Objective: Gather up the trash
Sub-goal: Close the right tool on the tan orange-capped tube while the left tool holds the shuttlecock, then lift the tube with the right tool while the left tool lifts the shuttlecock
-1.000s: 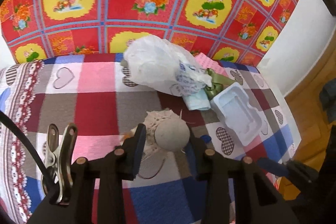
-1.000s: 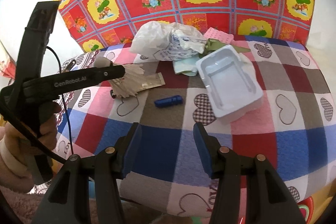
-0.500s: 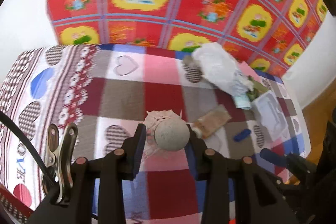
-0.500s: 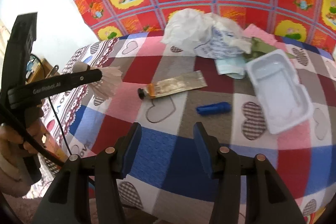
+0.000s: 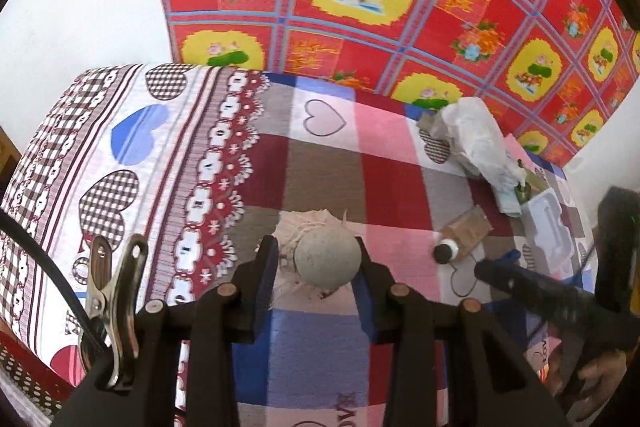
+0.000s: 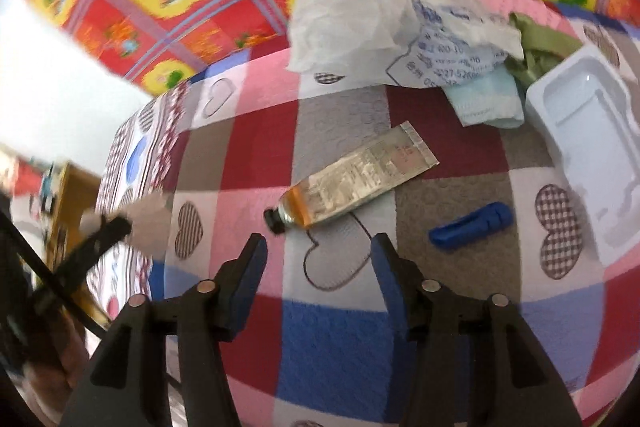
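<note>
Left wrist view: left gripper (image 5: 316, 261) clamped on a worn grey-tipped feather shuttlecock (image 5: 326, 258), raised above the checked heart-print cloth (image 5: 320, 163). Right wrist view: right gripper (image 6: 318, 263) opening with nothing between its pads, poised just short of the flattened silver tube with black cap (image 6: 352, 179) lying flat on that cloth.

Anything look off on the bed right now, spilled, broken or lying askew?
No spill or breakage shows. The litter is just scattered: a squeezed tube lies diagonally mid-cover, a blue cap-like piece loose beside it, an empty white plastic tray tilted near the crumpled bag. The left gripper holds a shuttlecock.
</note>
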Demonstrator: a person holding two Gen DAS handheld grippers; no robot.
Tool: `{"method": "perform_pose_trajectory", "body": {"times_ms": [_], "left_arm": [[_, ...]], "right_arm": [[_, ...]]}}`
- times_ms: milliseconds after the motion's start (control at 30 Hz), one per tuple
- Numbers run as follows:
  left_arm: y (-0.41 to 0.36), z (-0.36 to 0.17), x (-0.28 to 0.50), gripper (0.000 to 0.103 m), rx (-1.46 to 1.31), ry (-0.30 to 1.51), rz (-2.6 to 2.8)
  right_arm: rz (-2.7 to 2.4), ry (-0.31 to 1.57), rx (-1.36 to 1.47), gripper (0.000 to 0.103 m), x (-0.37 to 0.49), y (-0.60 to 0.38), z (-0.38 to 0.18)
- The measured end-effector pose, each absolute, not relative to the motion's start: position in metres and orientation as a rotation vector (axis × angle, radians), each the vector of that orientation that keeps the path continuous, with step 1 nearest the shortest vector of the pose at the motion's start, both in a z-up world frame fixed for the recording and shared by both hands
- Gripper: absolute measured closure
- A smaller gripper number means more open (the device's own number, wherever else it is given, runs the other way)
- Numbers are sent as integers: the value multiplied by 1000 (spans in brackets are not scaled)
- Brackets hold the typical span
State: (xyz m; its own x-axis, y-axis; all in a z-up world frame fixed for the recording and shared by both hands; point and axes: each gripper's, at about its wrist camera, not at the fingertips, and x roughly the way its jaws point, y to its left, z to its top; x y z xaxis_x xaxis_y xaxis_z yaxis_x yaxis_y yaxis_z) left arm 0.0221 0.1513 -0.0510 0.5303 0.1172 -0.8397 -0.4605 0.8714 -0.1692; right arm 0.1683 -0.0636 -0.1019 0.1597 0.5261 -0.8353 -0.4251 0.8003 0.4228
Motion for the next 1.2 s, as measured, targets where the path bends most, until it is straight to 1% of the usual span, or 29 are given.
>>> {"method": "perform_pose_trajectory", "body": {"times_ms": [33, 167, 233, 500, 867, 967, 1033, 1100, 1200], "left_arm": [[154, -51, 20, 66, -400, 954, 357], [165, -53, 14, 66, -402, 959, 364], [171, -53, 11, 66, -409, 958, 368], [194, -59, -3, 66, -448, 954, 376], [216, -63, -17, 66, -473, 948, 377], [217, -63, -18, 66, -475, 948, 368], [217, -63, -18, 66, -471, 948, 363], [217, -62, -18, 66, -467, 949, 355], [215, -62, -19, 66, -460, 953, 343]], "right_arm": [[663, 1246, 113, 42, 171, -61, -103], [590, 1262, 141, 39, 181, -49, -104], [559, 1261, 124, 35, 184, -40, -103], [439, 1249, 7, 35, 189, -8, -110], [436, 1164, -174, 36, 179, 8, -112], [450, 1115, -240, 42, 171, 8, -113], [477, 1083, -272, 54, 165, 7, -113], [508, 1069, -270, 63, 160, 4, -112], [543, 1059, -192, 64, 154, -9, -111]]}}
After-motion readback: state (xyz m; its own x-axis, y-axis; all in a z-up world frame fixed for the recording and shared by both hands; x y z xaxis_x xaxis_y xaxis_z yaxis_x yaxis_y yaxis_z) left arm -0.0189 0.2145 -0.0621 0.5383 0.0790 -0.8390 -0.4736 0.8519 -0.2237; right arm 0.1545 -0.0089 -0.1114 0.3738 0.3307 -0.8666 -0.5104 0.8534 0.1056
